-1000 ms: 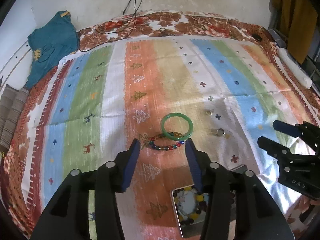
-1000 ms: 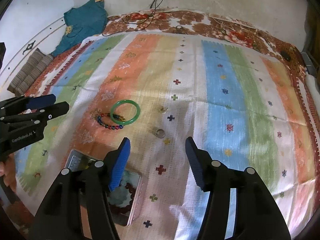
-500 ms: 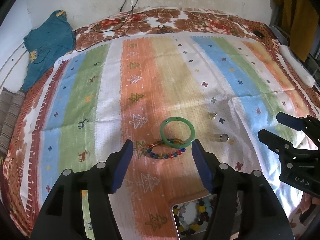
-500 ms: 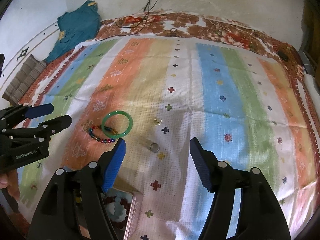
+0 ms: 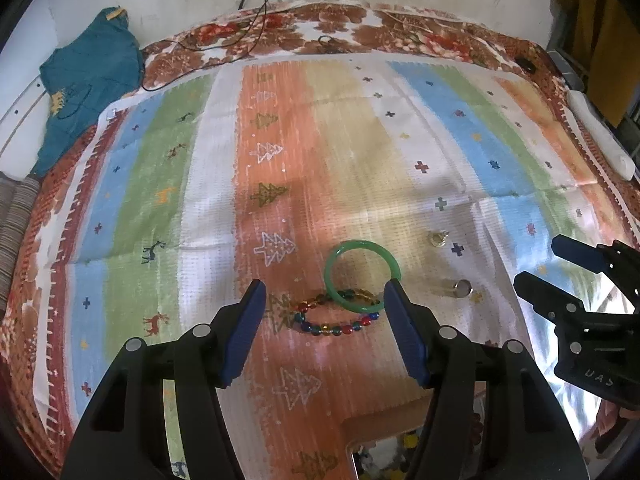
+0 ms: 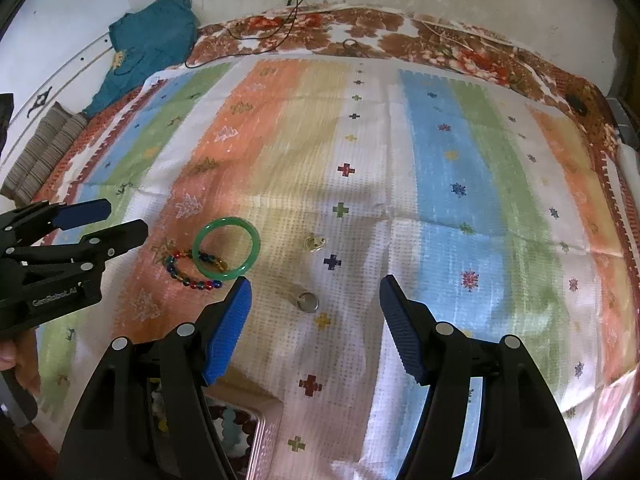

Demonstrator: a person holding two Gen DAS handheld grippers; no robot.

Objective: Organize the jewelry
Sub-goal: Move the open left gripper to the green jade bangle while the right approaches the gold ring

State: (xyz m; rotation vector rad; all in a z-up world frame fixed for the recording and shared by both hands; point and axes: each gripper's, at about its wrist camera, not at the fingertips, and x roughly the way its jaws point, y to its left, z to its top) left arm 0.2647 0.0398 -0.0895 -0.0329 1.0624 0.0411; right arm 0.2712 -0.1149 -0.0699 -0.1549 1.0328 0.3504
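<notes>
A green bangle (image 5: 362, 276) (image 6: 226, 249) lies on the striped cloth and overlaps a bracelet of coloured beads (image 5: 336, 318) (image 6: 192, 270). To their right lie a silver ring (image 5: 463, 289) (image 6: 308, 302) and a small gold piece (image 5: 438, 238) (image 6: 315, 243). My left gripper (image 5: 325, 283) (image 6: 126, 216) hovers open just short of the bracelet and bangle, with nothing between its blue pads. My right gripper (image 6: 315, 280) (image 5: 540, 260) is open and empty too, just short of the silver ring. A metal tin (image 5: 384, 456) (image 6: 256, 428) holding beaded jewelry sits under both grippers, mostly hidden.
The striped cloth (image 5: 200, 200) covers a floral bedspread (image 5: 360, 32) against a wall. A teal garment (image 5: 88, 80) and a folded striped fabric (image 6: 44, 152) lie at the far left, with black cables (image 5: 248, 20) at the back. A white object (image 5: 600, 140) lies at the right edge. A hand (image 6: 20, 360) holds the left gripper.
Both grippers have moved forward and down toward the jewelry, and their jaws stand wider than a second ago. The tin has slid toward the bottom edge of both views.
</notes>
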